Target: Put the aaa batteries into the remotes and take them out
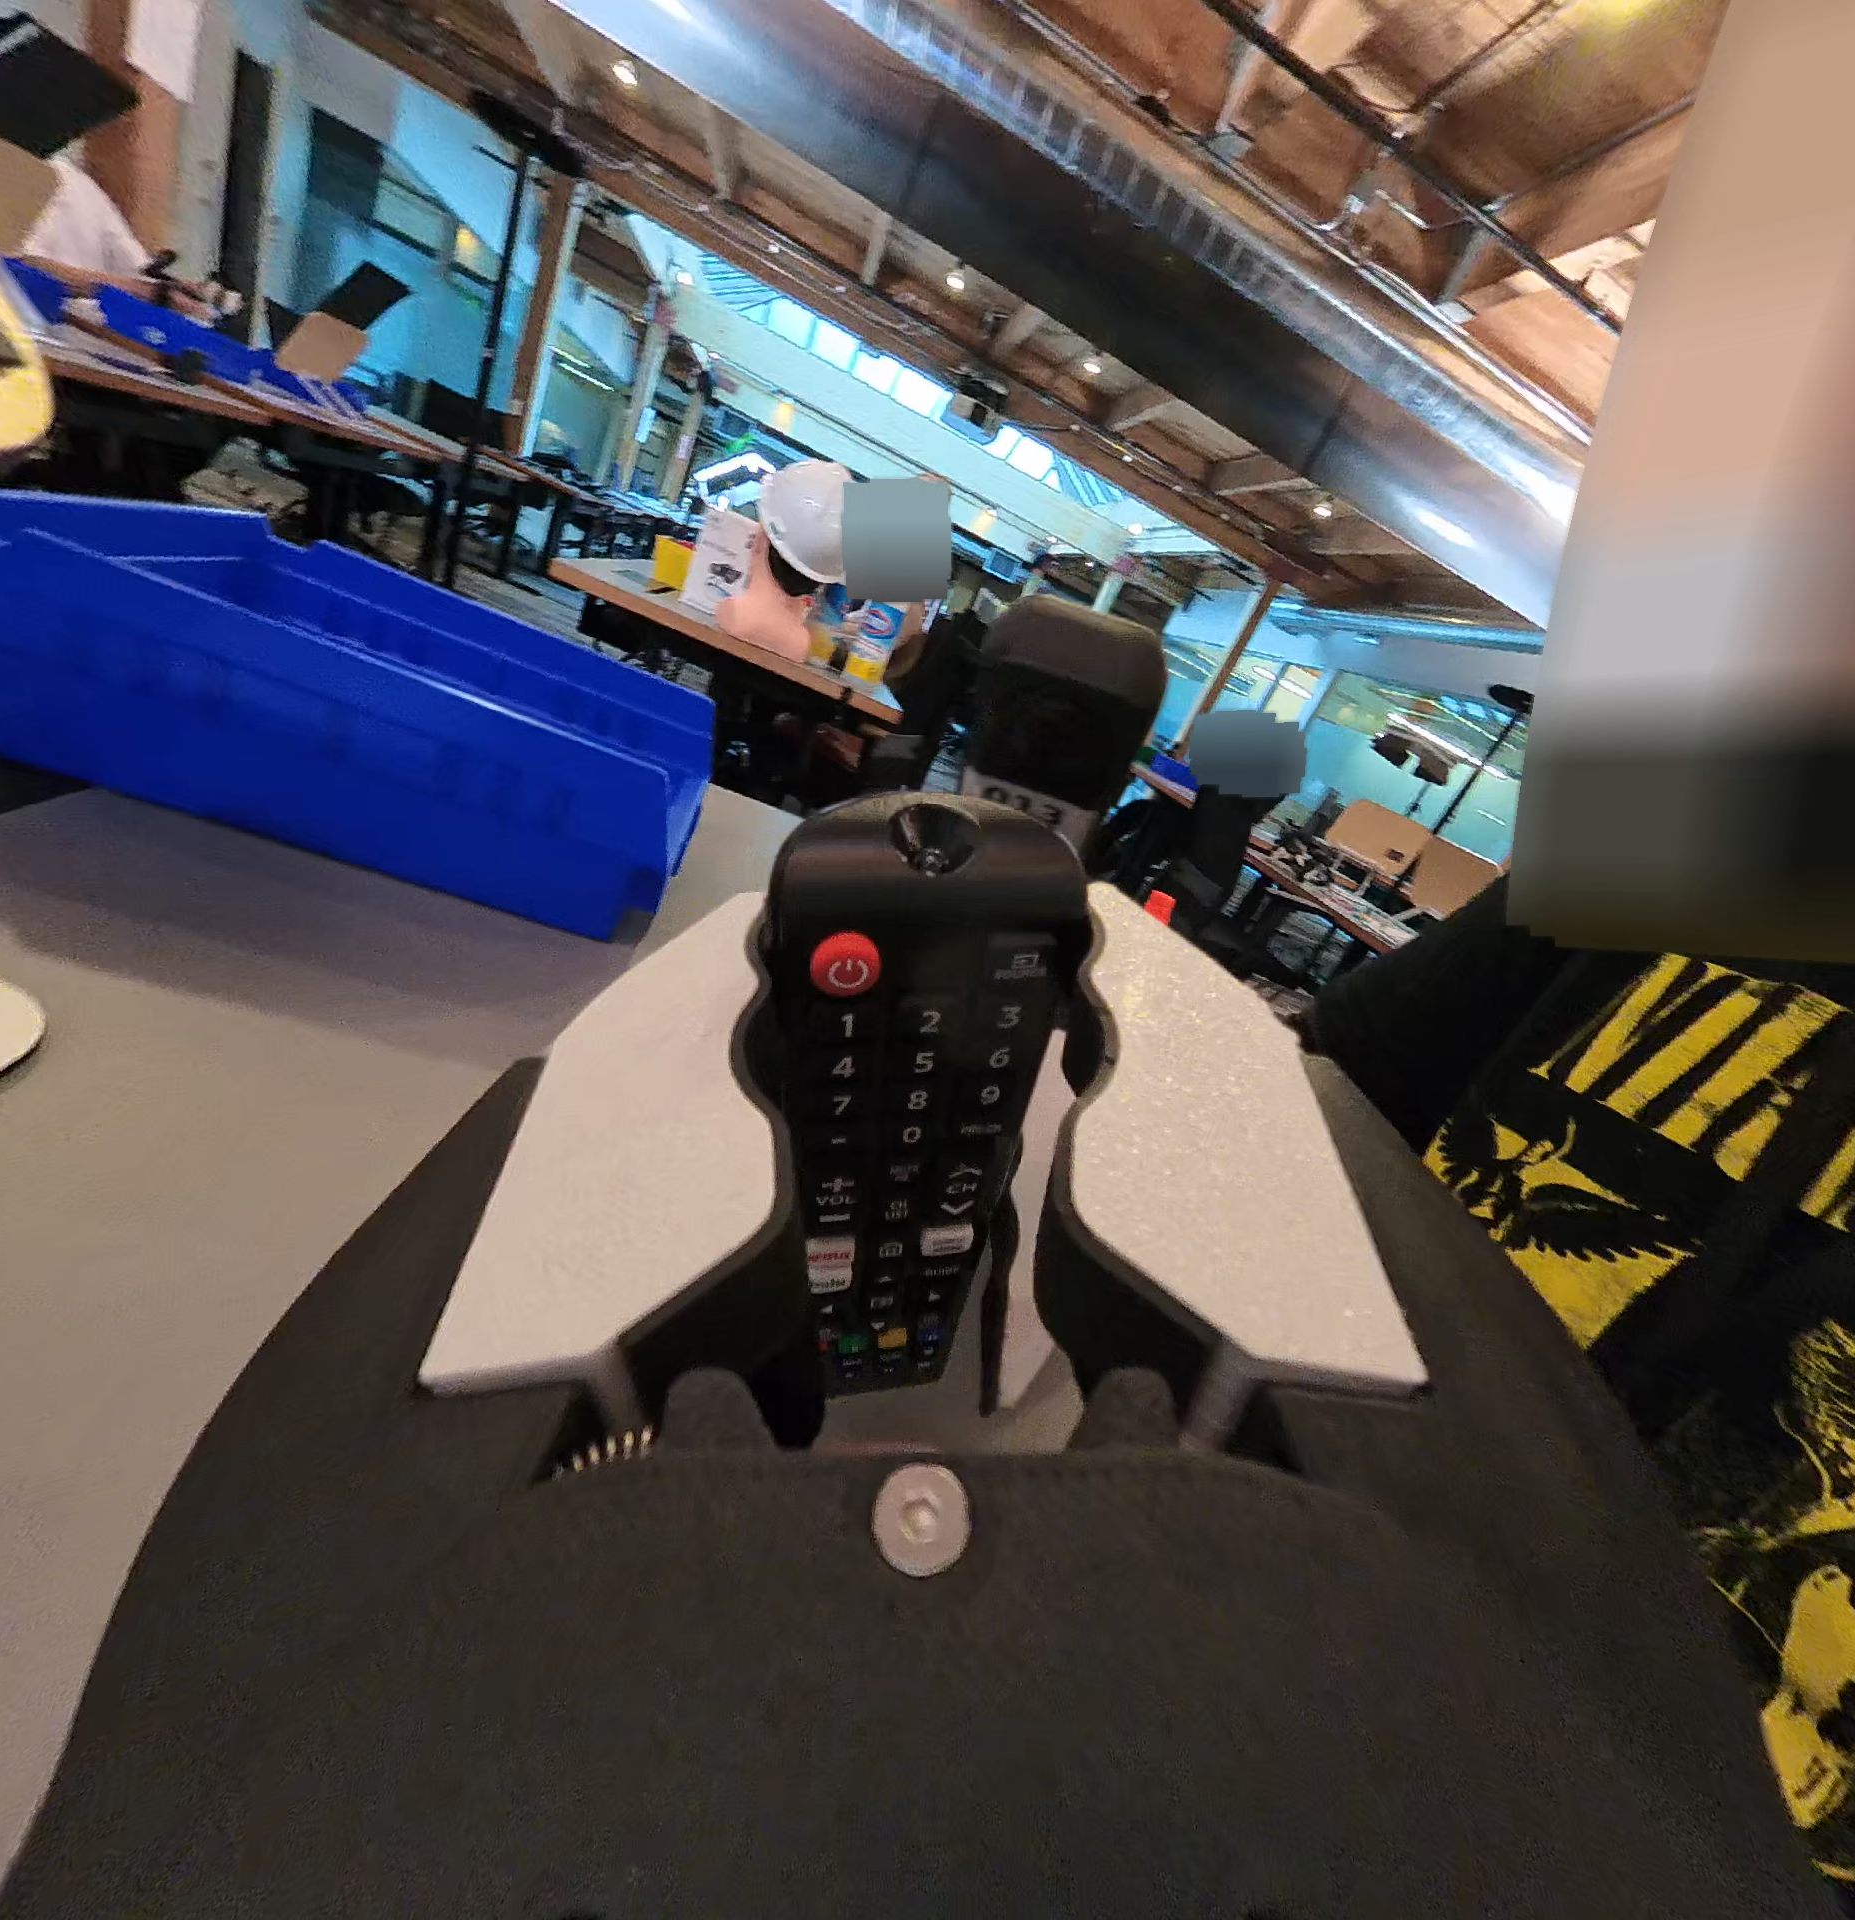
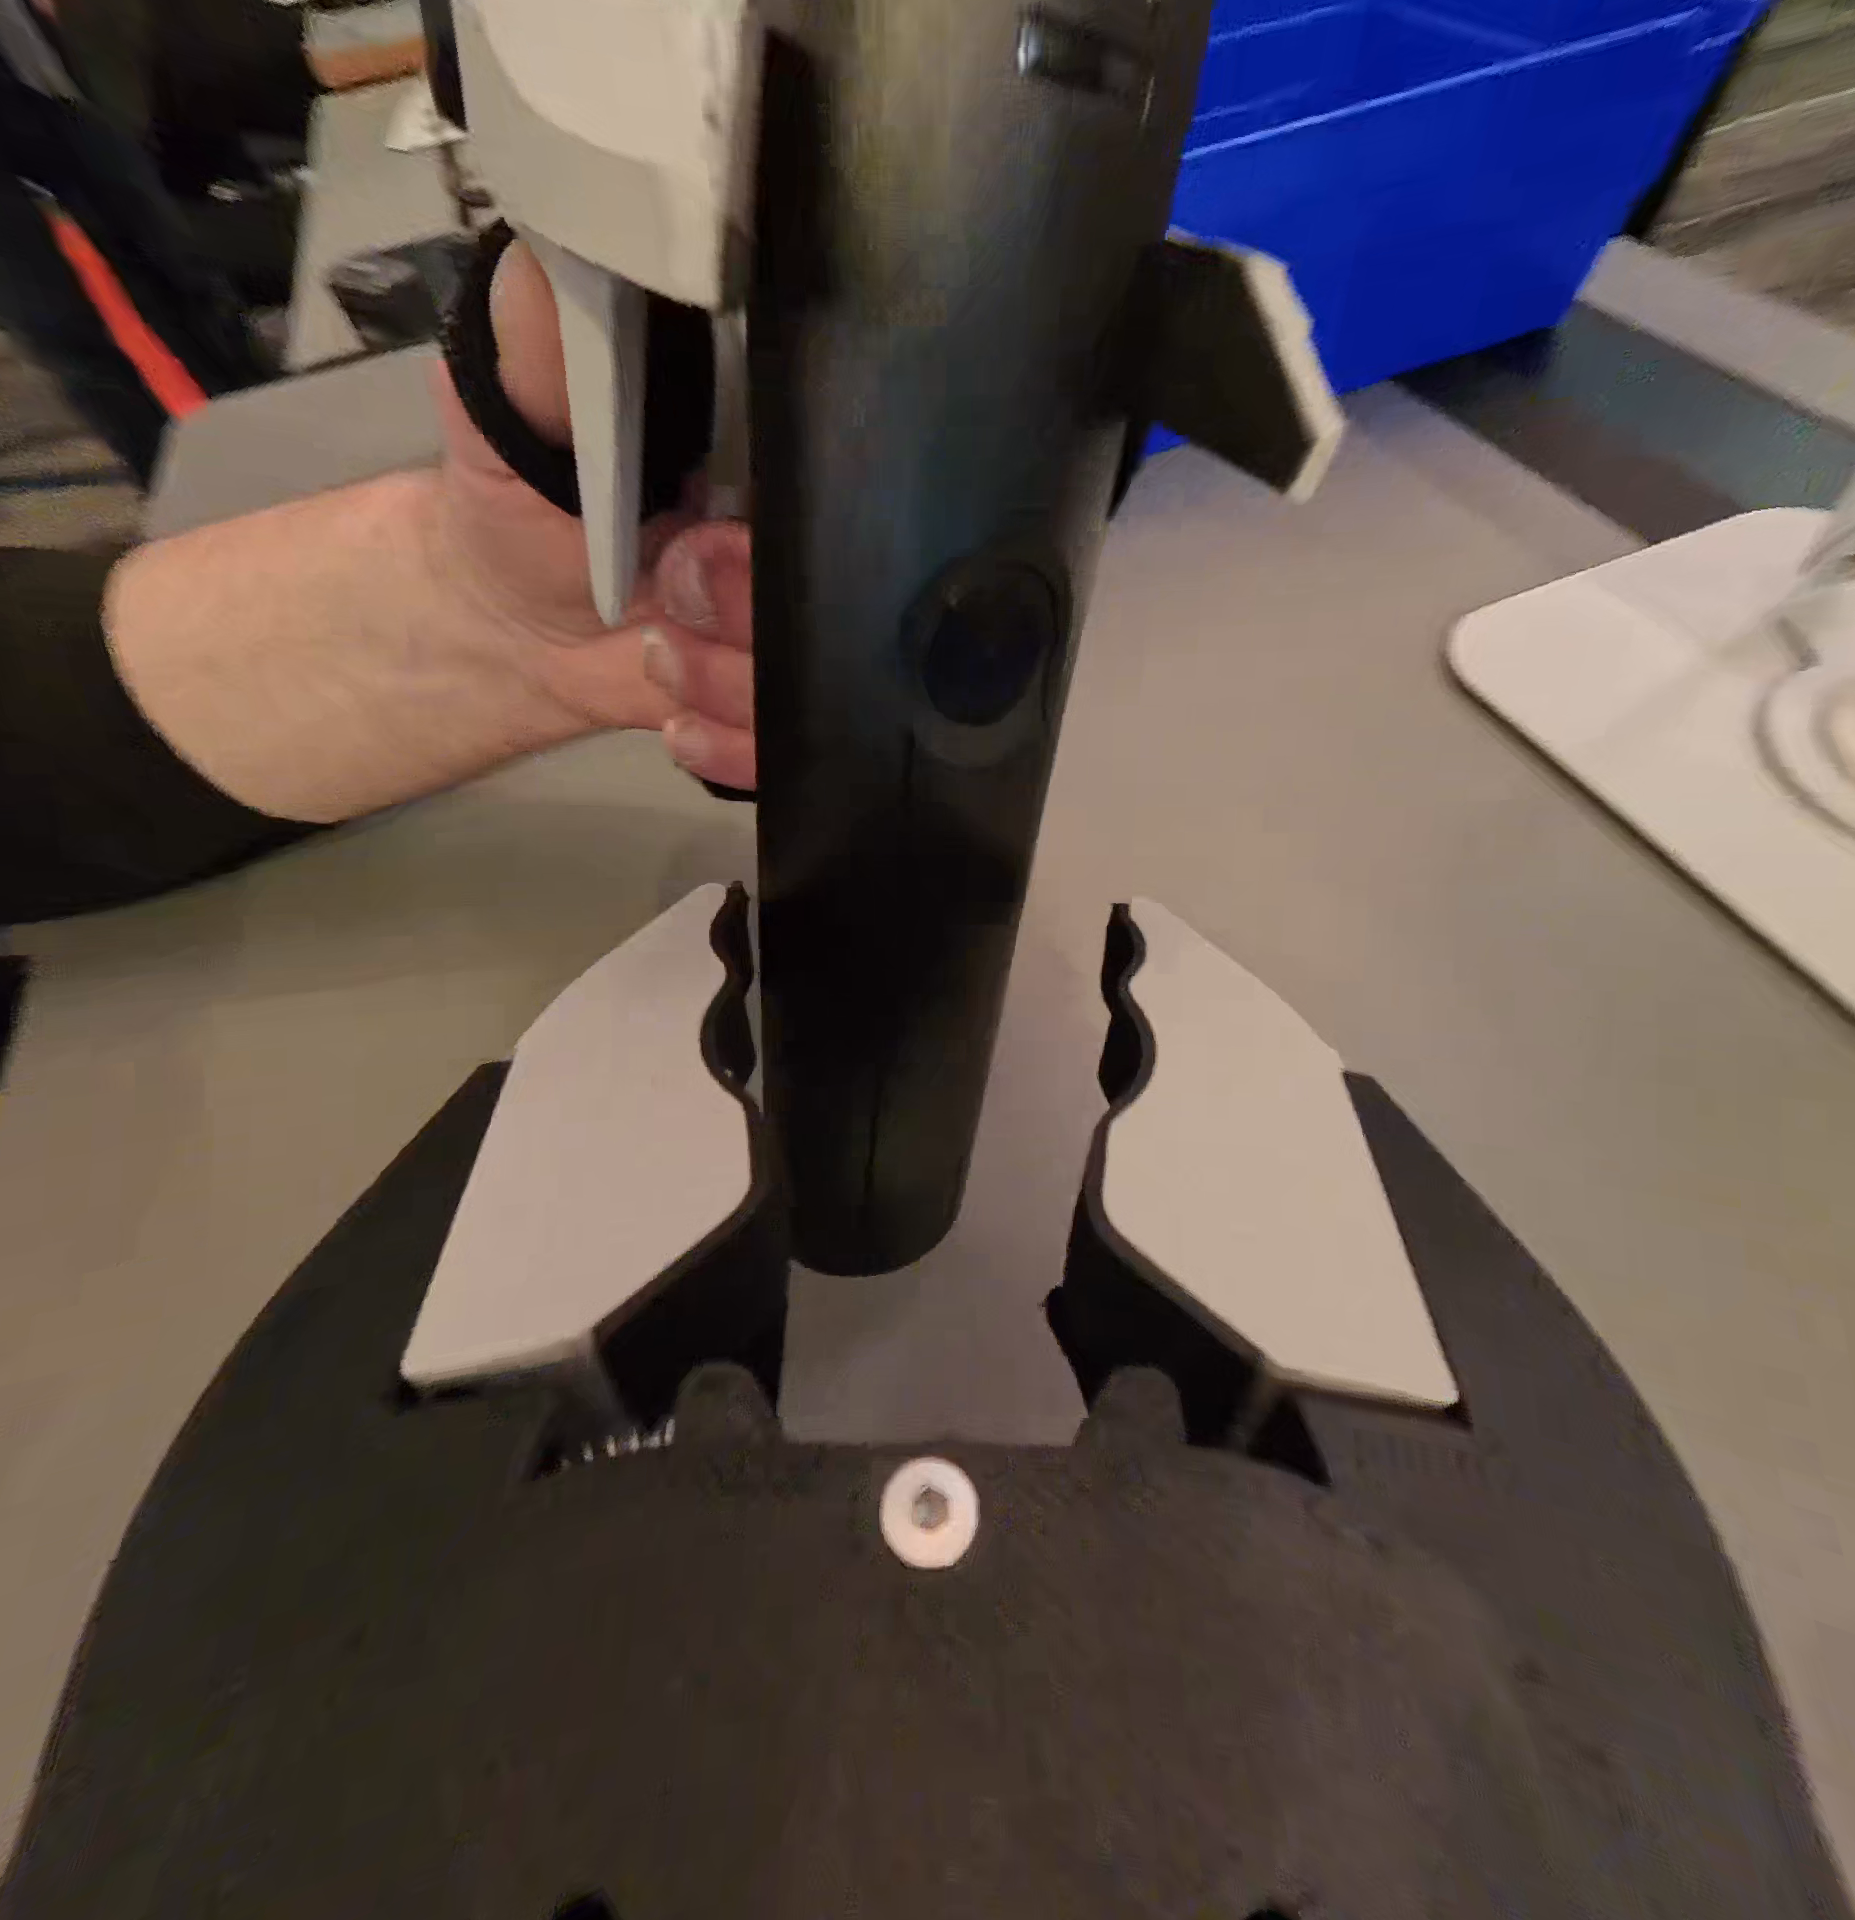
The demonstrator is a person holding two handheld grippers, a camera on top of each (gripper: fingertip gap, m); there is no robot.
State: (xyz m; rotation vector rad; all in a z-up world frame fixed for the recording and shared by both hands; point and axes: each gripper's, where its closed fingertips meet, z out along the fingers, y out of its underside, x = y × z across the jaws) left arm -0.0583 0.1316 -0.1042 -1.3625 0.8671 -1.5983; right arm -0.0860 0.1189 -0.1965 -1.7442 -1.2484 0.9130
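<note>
My left gripper [image 1: 923,935] is shut on a black remote [image 1: 902,1101] and holds it above the grey table, button side toward its camera. In the right wrist view the same remote [image 2: 902,727] shows its plain back, with the left gripper's white fingers [image 2: 611,135] clamped on its upper part and a hand [image 2: 383,644] on that gripper's trigger. My right gripper [image 2: 923,914] is open around the remote's lower end; the left finger sits close against it and the right finger stands apart. No batteries are in view.
A blue plastic bin [image 1: 331,707] stands at the back of the grey table [image 1: 175,1195]; it also shows in the right wrist view [image 2: 1422,208]. A white tray [image 2: 1629,675] with a clear glass item [image 2: 1848,540] lies to the right. A person's black-and-yellow shirt [image 1: 1629,1195] is close by. My right fingertips sit around 9 cm from my left ones.
</note>
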